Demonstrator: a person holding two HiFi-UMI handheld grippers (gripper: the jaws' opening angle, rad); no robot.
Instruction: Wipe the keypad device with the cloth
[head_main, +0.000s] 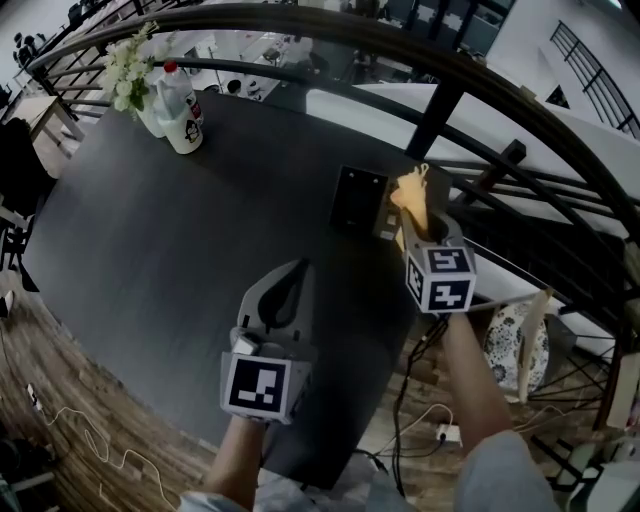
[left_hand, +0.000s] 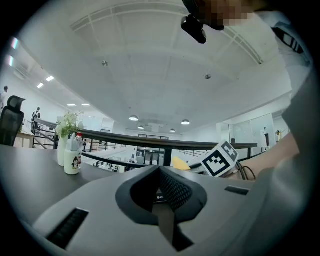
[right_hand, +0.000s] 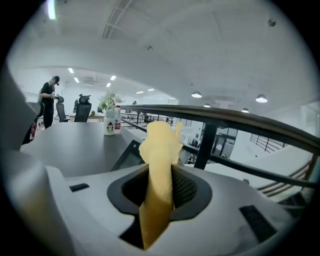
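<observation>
We are pinching the yellow cloth (right_hand: 159, 165) in the right gripper (right_hand: 161, 192). Its fingers (right_hand: 189, 189) are closing tightly on the folded strip, which is sticking up past their tips. The keypad device (head_main: 357, 197) is sitting on the dark bench (head_main: 190, 240) near its right edge. It is just left of the cloth and ahead of the right fingers, with its dark face tilted. In the right gripper view the cloth's top is overlapping the device's edge, but we cannot tell whether they are touching.

The left gripper (head_main: 283, 297) is pointing away from us over the near part of the bench, well apart from the device. Its fingers (left_hand: 176, 190) are pressing together with nothing between them. Both forearms are reaching up from the bottom of the head view, the right one running alongside the black railing (head_main: 440, 100).

At the bench's far left corner a white vase (head_main: 151, 120) is holding white flowers (head_main: 125, 68). A white bottle (head_main: 184, 122) with a red cap is standing just beside it.
</observation>
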